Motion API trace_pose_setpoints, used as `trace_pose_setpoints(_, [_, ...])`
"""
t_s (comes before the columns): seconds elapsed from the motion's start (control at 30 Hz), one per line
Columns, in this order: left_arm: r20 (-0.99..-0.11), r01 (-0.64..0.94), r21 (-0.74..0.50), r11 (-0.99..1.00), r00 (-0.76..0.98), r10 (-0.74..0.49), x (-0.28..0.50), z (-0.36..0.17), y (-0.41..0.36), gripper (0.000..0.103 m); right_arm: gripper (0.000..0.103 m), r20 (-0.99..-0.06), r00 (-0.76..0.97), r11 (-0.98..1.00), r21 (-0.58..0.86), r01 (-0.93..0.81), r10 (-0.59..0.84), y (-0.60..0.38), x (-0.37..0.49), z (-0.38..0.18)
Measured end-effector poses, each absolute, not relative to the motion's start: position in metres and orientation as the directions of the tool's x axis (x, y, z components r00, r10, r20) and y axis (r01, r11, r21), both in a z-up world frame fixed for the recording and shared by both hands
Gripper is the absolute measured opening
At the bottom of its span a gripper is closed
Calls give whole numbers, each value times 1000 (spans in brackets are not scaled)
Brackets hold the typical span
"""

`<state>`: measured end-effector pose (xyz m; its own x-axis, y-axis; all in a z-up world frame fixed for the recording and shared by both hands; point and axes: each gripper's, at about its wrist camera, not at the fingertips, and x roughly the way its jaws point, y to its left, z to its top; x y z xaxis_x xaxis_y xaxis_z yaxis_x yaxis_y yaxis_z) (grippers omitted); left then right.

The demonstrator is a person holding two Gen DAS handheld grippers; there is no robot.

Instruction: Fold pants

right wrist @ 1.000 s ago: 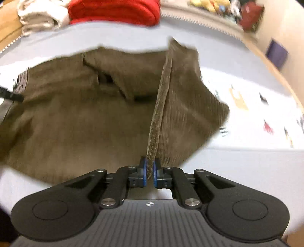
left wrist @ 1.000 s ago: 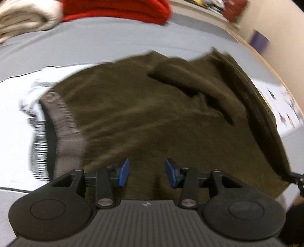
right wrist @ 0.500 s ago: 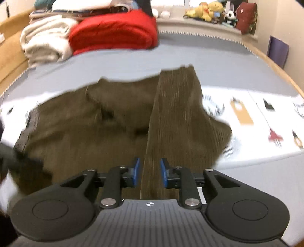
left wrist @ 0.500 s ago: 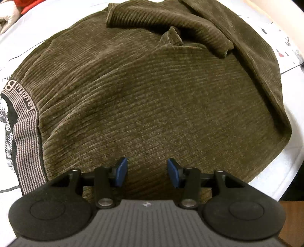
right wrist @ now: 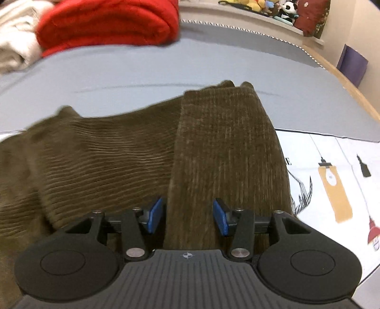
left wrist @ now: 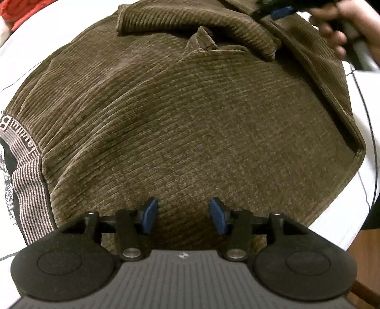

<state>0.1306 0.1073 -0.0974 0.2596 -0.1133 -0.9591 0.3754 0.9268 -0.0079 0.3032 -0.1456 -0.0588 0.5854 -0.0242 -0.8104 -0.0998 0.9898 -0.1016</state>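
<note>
Brown corduroy pants (left wrist: 190, 114) lie folded in a bundle on the bed, with the striped waistband (left wrist: 28, 185) at the left. My left gripper (left wrist: 181, 215) is open and empty, low over the near edge of the pants. My right gripper (right wrist: 188, 217) is open, just above a folded leg strip (right wrist: 225, 154) that lies over the pants (right wrist: 106, 154). The right gripper also shows at the top right of the left wrist view (left wrist: 280, 10), held by a hand.
A white printed sheet (right wrist: 332, 171) lies under the pants on the grey bed cover (right wrist: 142, 69). A red blanket (right wrist: 106, 21) and a cream one (right wrist: 14, 47) lie at the back. Soft toys (right wrist: 273, 7) line a shelf. The bed edge (left wrist: 365, 249) is at right.
My right gripper has opened and let go of the leg edge, which now lies flat on the pants. My left gripper has dropped closer over the pants, still open.
</note>
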Motion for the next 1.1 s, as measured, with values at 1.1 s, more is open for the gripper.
trace_pose_setpoints(1.1, [-946, 297, 53, 953, 321, -48, 128, -104, 91, 70, 43, -823, 567, 786, 328, 523, -33, -548, 151, -45])
